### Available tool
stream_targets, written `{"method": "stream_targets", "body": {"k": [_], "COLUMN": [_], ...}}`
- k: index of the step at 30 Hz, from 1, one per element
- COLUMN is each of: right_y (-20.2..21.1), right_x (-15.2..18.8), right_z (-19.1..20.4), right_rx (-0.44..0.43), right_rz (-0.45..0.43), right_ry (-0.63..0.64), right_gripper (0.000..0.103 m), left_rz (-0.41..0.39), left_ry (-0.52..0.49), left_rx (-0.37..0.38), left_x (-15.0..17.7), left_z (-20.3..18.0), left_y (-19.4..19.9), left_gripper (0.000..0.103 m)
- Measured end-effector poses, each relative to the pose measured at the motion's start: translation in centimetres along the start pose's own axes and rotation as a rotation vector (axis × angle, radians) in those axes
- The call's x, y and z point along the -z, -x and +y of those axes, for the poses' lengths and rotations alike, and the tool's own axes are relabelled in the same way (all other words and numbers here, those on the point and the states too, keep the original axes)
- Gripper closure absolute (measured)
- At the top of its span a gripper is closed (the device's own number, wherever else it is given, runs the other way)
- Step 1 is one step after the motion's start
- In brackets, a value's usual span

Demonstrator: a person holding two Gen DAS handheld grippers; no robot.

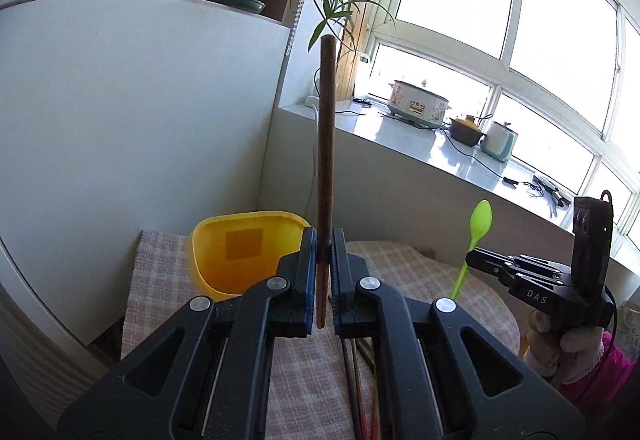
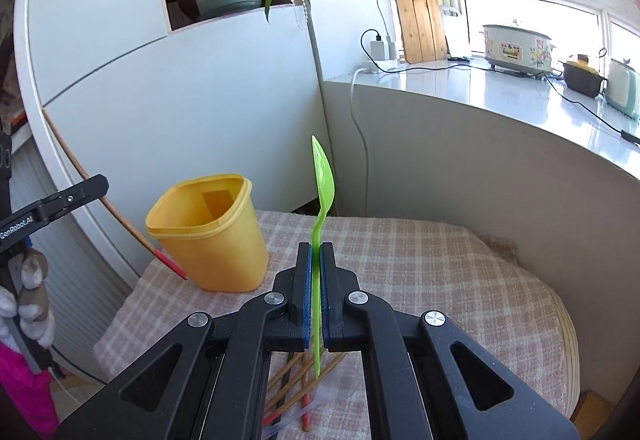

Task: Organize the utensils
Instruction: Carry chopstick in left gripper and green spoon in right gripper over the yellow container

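Note:
My left gripper (image 1: 322, 236) is shut on a brown chopstick (image 1: 325, 144) that stands upright, just right of the yellow cup (image 1: 240, 252). My right gripper (image 2: 316, 252) is shut on a green plastic spoon (image 2: 322, 176), bowl up, to the right of the yellow cup (image 2: 208, 236). The spoon (image 1: 478, 228) and the right gripper (image 1: 476, 258) also show in the left wrist view. The left gripper's finger (image 2: 72, 196) and its red-tipped chopstick (image 2: 120, 216) show at the left of the right wrist view. Several chopsticks (image 2: 296, 388) lie on the checked cloth under the right gripper.
The cup stands on a small table with a checked cloth (image 2: 420, 280), in a corner by a white cabinet (image 2: 180, 100) and a low wall (image 2: 480, 176). A countertop (image 2: 500, 88) with pots and cables lies beyond. A clear plastic spoon (image 2: 324, 396) lies among the chopsticks.

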State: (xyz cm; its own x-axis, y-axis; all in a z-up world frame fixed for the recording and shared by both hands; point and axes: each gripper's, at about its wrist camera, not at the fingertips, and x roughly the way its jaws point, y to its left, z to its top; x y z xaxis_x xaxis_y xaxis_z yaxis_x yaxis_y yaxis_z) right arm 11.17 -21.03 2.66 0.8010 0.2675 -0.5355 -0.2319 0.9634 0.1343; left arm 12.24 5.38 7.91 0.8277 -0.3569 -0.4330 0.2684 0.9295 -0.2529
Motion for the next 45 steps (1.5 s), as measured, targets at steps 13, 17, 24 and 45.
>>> {"method": "stream_targets", "body": {"k": [13,17,24,45], "right_y": [-1.5,-2.2,-4.4,-13.3], "right_x": [-4.4,-5.7,-7.6,-6.9], "right_z": [4.2,5.5,7.5,9.6], "right_rx": [-0.076,-0.098,-0.121,-0.083], "right_rz": [-0.072,-0.089,-0.106,0.005], "right_ry": [0.040,0.039,0.039,0.066], "right_gripper": [0.101,0.101,0.101,0.101], "left_rz": [-0.069,-0.034,0.008,0.096], "left_ry": [0.019,0.035,0.052,0.067], "left_rx": [-0.099,-0.116,-0.109,-0.087], "left_x": [-2.9,-2.2,-0.6,1.7], "left_z": [3.7,5.0,6.0,6.4], "left_y": [-0.5,-2.1,-3.6,-6.7], "left_gripper": [0.099,0.099,0.099,0.099]}}
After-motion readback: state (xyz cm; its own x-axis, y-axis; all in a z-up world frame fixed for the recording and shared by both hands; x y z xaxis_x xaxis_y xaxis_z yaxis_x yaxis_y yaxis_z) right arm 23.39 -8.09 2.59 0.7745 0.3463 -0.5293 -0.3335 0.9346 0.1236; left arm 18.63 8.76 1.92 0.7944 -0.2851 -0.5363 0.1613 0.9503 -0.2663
